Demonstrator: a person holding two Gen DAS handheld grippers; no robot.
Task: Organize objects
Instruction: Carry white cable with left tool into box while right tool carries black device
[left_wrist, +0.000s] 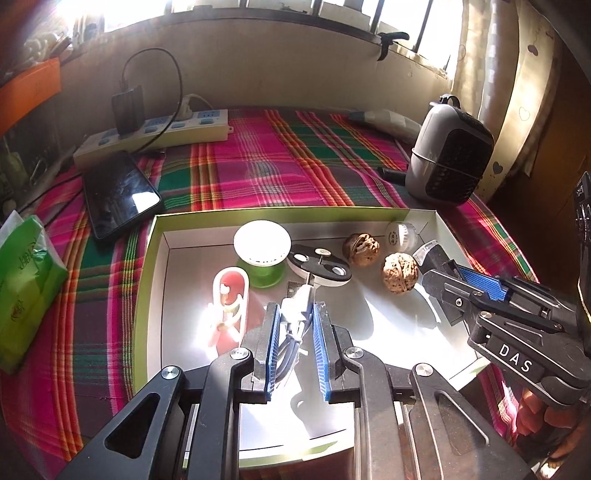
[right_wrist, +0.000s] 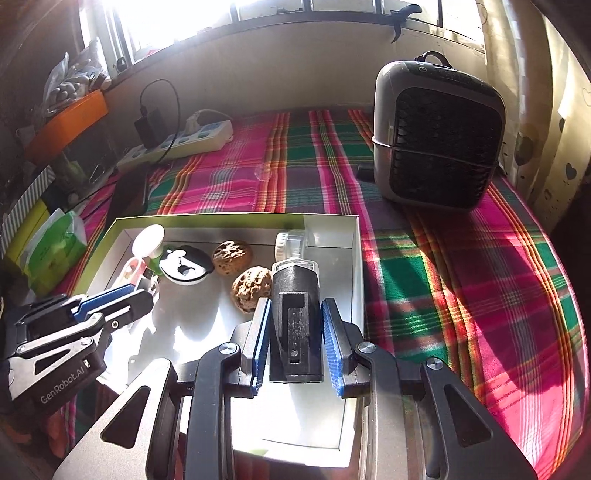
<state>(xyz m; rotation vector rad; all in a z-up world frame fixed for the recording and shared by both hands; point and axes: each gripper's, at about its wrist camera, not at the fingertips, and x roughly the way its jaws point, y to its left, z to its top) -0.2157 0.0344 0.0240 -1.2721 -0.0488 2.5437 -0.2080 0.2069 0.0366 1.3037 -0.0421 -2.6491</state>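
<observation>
A shallow box (left_wrist: 258, 213) with a green rim and white inside lies on the plaid cloth. My left gripper (left_wrist: 295, 310) hangs over its middle, shut on a coiled white and grey cable (left_wrist: 293, 325). My right gripper (right_wrist: 295, 302) is shut on a black cylindrical device (right_wrist: 294, 332) with a clear cap, over the box's right part. In the box lie two walnuts (left_wrist: 400, 272) (left_wrist: 361, 247), a white lamp on a green base (left_wrist: 261, 243), a black and white panda-shaped piece (left_wrist: 319, 264), a red and white item (left_wrist: 229, 306) and a small white jar (left_wrist: 400, 234).
A grey and black fan (right_wrist: 439, 140) stands at the back right. A dark phone (left_wrist: 118, 195) and a power strip (left_wrist: 155, 133) with a plugged charger lie at the back left. A green tissue pack (left_wrist: 26, 288) sits left of the box.
</observation>
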